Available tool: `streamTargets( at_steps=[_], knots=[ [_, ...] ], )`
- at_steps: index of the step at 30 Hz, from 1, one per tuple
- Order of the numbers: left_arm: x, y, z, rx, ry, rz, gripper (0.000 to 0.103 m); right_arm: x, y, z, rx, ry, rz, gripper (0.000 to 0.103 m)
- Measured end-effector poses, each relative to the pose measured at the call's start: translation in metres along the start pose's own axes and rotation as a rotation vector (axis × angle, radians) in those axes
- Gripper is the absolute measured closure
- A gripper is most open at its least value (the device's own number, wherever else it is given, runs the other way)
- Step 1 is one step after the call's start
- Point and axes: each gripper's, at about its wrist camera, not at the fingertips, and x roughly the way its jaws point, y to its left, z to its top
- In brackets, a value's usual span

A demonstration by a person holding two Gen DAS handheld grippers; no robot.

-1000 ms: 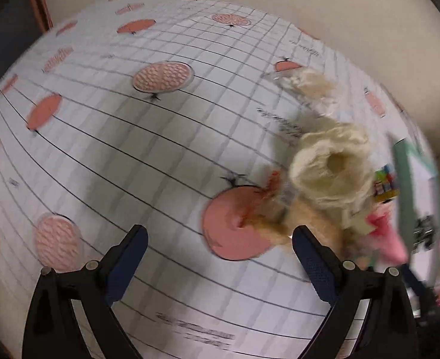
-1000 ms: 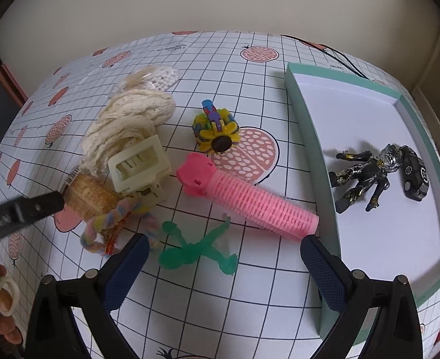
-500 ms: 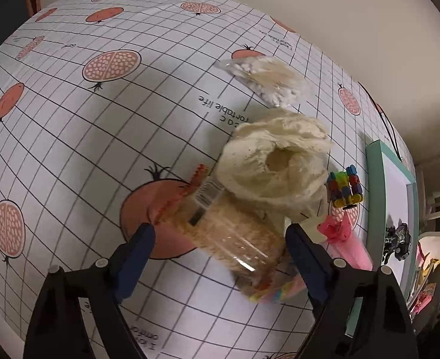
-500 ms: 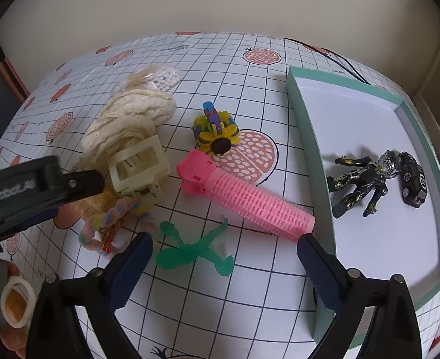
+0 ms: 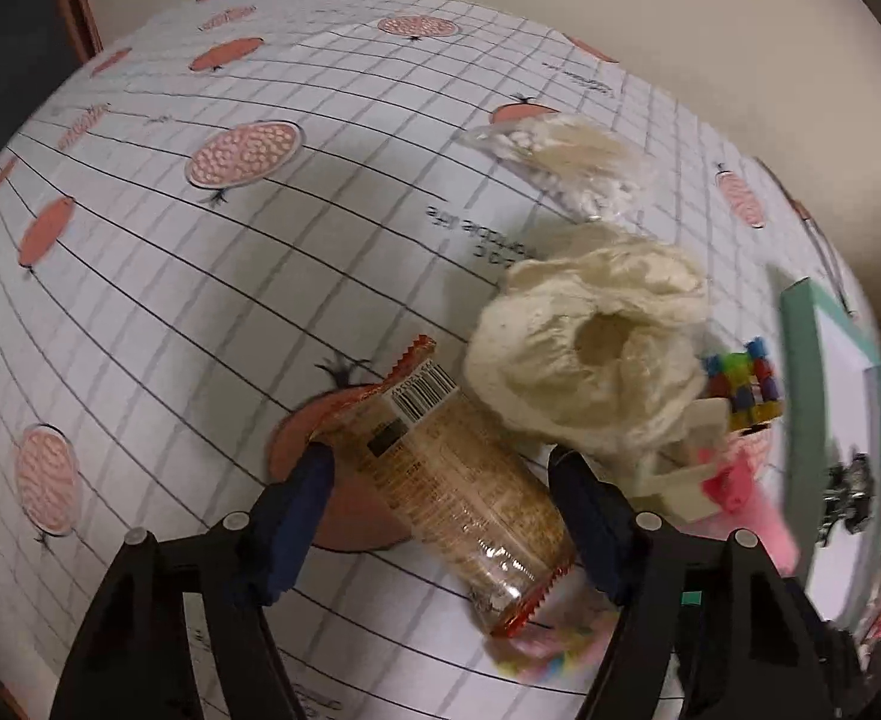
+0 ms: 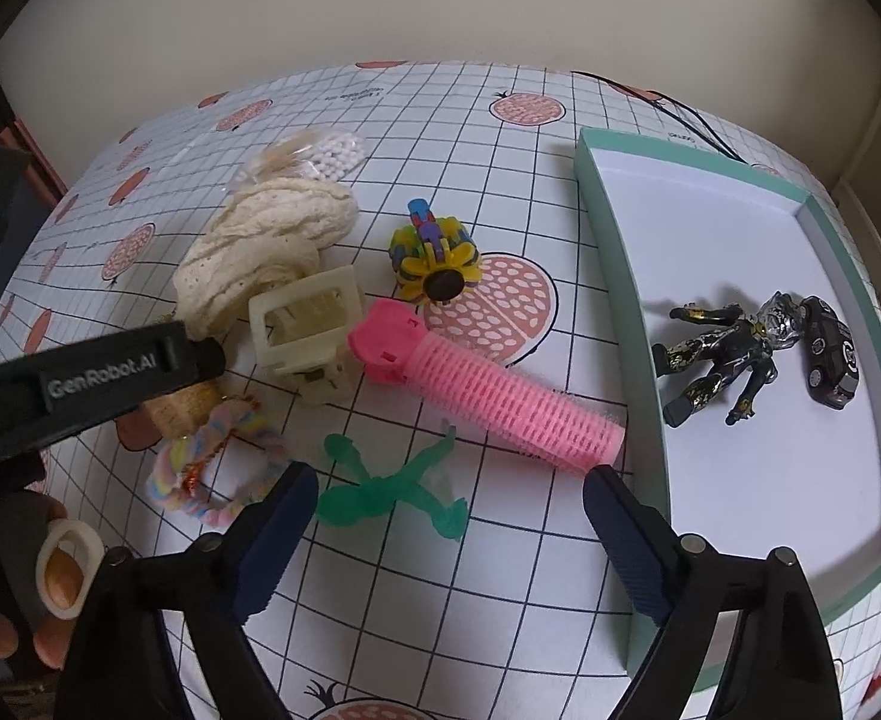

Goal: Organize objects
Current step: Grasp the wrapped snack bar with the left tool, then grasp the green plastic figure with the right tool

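Only figure and car sat in tray at right; left gripper gaped around snack pack, right gripper wide, empty.

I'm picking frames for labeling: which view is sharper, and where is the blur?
Right wrist view: sharp, the pink hair roller crisp, grid lines bent by the fisheye. Left wrist view: motion-blurred, worst toward the right edge by the teal tray; the snack packet barcode stays readable.
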Motion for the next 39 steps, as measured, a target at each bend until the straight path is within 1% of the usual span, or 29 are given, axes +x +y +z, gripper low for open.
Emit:
streamTargets(
  at_steps=[4, 6, 8, 12, 15, 16, 17, 18, 20, 23, 24, 25, 26, 27, 29, 33, 35, 36, 37, 38, 39],
  knots=[
    [0.0, 0.008, 0.002, -0.023, 0.003, 0.009, 0.029, 0.001, 0.003, -0.001, -0.01, 0.008, 0.015, 0.017],
    [0.001, 0.012, 0.003, -0.017, 0.006, 0.031, 0.029, 0.002, 0.005, -0.001, -0.015, 0.014, 0.022, 0.019],
    [0.001, 0.014, 0.004, -0.003, 0.0, 0.059, 0.034, 0.004, 0.007, -0.002, -0.026, 0.019, 0.022, 0.021],
    [0.002, 0.015, 0.004, 0.025, -0.003, 0.102, 0.035, 0.005, 0.017, -0.006, -0.047, 0.031, 0.025, 0.026],
    [0.001, 0.015, 0.004, 0.028, -0.004, 0.099, 0.036, 0.007, 0.02, -0.008, -0.058, 0.047, 0.032, 0.033],
    [0.0, 0.014, 0.004, 0.029, -0.004, 0.1, 0.037, 0.008, 0.02, -0.008, -0.061, 0.052, 0.033, 0.037],
    [0.0, 0.014, 0.004, 0.03, -0.004, 0.099, 0.039, 0.008, 0.02, -0.008, -0.063, 0.06, 0.036, 0.042],
    [-0.001, 0.013, 0.004, 0.031, -0.005, 0.099, 0.041, 0.009, 0.02, -0.008, -0.062, 0.061, 0.044, 0.043],
    [-0.003, 0.01, 0.005, 0.038, -0.008, 0.097, 0.052, 0.007, 0.019, -0.009, -0.06, 0.065, 0.06, 0.05],
    [-0.005, 0.007, 0.005, 0.049, -0.011, 0.092, 0.062, 0.006, 0.02, -0.009, -0.064, 0.069, 0.062, 0.051],
    [-0.005, 0.006, 0.005, 0.052, -0.011, 0.09, 0.063, 0.005, 0.02, -0.01, -0.065, 0.071, 0.064, 0.051],
    [0.0, 0.007, 0.017, 0.054, -0.011, 0.088, 0.064, 0.005, 0.019, -0.01, -0.064, 0.073, 0.067, 0.051],
    [0.0, 0.007, 0.017, 0.053, -0.011, 0.085, 0.065, 0.004, 0.019, -0.01, -0.063, 0.075, 0.068, 0.051],
    [-0.005, 0.017, 0.005, 0.05, -0.011, 0.081, 0.065, 0.004, 0.017, -0.01, -0.061, 0.076, 0.067, 0.051],
    [-0.007, 0.038, -0.006, 0.036, -0.012, 0.066, 0.065, 0.003, 0.015, -0.01, -0.058, 0.071, 0.065, 0.052],
    [-0.015, 0.043, -0.006, 0.01, -0.037, 0.061, 0.065, -0.004, 0.011, -0.009, -0.048, 0.052, 0.074, 0.052],
    [-0.022, 0.045, -0.005, 0.002, -0.064, 0.062, 0.065, -0.008, 0.011, -0.008, -0.049, 0.038, 0.077, 0.052],
    [-0.025, 0.047, -0.002, -0.001, -0.08, 0.059, 0.065, -0.01, 0.009, -0.007, -0.048, 0.031, 0.08, 0.055],
    [-0.031, 0.047, -0.001, -0.005, -0.102, 0.057, 0.065, -0.014, 0.007, -0.006, -0.043, 0.019, 0.088, 0.055],
    [-0.031, 0.046, 0.005, -0.007, -0.118, 0.056, 0.065, -0.015, 0.008, -0.006, -0.04, 0.01, 0.092, 0.068],
    [-0.038, 0.046, 0.004, -0.007, -0.138, 0.052, 0.065, -0.017, 0.007, -0.005, -0.036, 0.003, 0.097, 0.072]
  ],
)
